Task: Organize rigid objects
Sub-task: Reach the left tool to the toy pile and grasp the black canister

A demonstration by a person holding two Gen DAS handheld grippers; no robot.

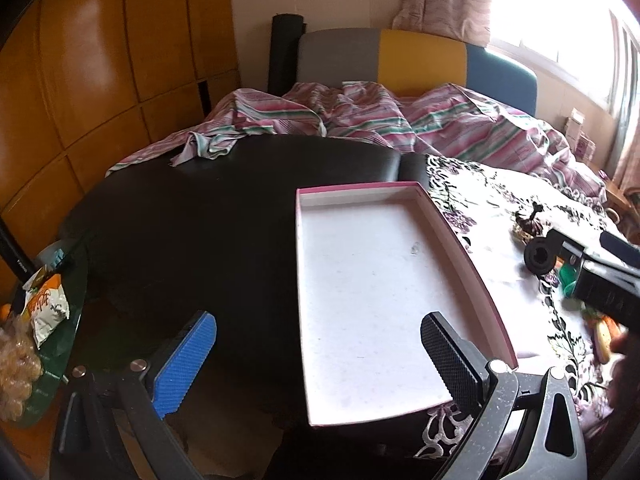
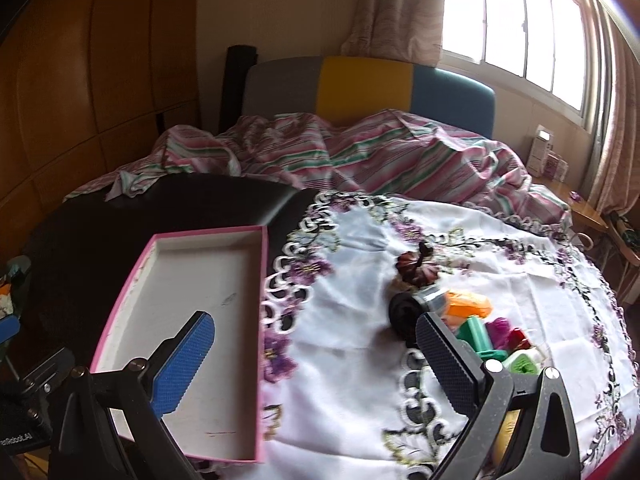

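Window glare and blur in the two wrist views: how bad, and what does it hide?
Left wrist: window blown out white, the other gripper at the right edge smeared by motion; pink tray sharp. Right wrist: window panes overexposed, the small toys soft; both views bend straight lines at the edges.

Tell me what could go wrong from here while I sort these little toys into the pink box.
1. The pink box sits partly on the embroidered cloth near the table's front edge, so a nudge from the open left gripper could push it off.
2. The toys are bunched tightly beside the right gripper, so its wide-open jaws may knock neighbours or catch two.
3. The cloth is loose and wrinkled; dragging could shift everything.
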